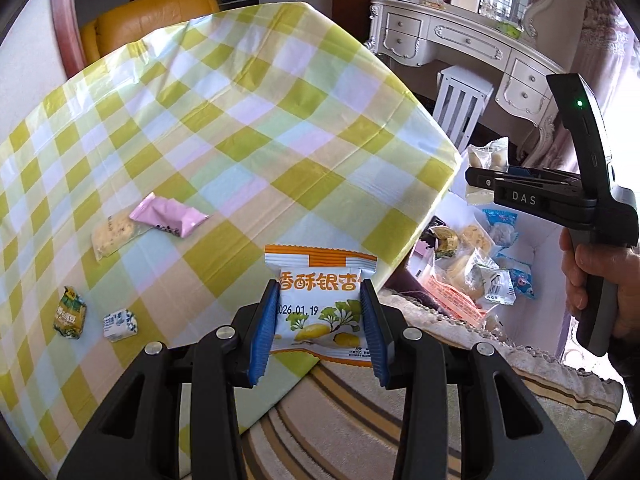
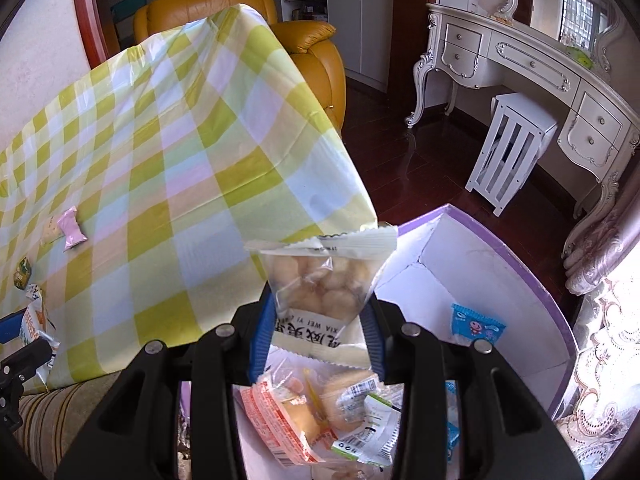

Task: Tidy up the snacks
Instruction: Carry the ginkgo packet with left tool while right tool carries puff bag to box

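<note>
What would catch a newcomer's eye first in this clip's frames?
Each gripper is shut on a snack: the left gripper on an orange-and-white packet at the checked tablecloth's edge, the right gripper on a clear bag of pale puffs above the purple-rimmed box of snacks.

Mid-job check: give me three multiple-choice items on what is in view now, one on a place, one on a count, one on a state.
1. Where does the pink flat snack wrapper lie?
A. on the checked yellow tablecloth
B. in the white box with purple rim
C. on the floor

2. How many loose snacks lie on the cloth?
A. one
B. four
C. seven

3. What does the right gripper hold?
A. nothing
B. a blue sachet
C. a clear packet of pale round snacks

Answers: 1 A, it rests on the cloth beside a pale bar. 2 B, left wrist view shows four. 3 C, its jaws press the packet's sides over the box.
</note>
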Motion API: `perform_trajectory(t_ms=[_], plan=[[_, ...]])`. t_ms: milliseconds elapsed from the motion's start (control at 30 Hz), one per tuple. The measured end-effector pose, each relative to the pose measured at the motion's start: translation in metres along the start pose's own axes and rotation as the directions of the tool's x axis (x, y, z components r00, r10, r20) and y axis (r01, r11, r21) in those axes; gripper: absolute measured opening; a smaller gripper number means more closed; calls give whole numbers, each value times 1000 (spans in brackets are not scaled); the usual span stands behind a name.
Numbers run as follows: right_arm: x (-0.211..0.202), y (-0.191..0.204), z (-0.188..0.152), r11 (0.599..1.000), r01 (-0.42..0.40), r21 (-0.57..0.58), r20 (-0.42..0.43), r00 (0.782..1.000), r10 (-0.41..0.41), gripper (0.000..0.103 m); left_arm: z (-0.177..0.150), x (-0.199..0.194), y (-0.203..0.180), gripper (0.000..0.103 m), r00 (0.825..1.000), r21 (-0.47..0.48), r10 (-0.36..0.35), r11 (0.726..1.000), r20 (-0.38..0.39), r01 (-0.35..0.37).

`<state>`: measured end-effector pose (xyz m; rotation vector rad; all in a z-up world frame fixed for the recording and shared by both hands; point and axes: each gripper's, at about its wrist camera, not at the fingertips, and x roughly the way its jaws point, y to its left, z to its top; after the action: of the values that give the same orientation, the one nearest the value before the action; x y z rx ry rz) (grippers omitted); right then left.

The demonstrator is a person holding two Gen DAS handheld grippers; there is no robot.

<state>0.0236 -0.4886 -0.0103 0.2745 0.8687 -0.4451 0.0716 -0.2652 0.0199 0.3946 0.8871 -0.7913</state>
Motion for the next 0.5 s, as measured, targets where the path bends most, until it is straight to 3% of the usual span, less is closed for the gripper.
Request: perform_trajectory(t_ms=[333, 500], plan=[[14, -40, -12, 997, 48, 59, -45, 998, -45, 40, 20, 38, -74, 39, 991, 180, -76, 979, -111, 96], [22, -56, -16, 993, 70, 96, -75, 995, -63, 40, 26, 50, -96, 39, 983, 225, -110, 964, -145, 141]])
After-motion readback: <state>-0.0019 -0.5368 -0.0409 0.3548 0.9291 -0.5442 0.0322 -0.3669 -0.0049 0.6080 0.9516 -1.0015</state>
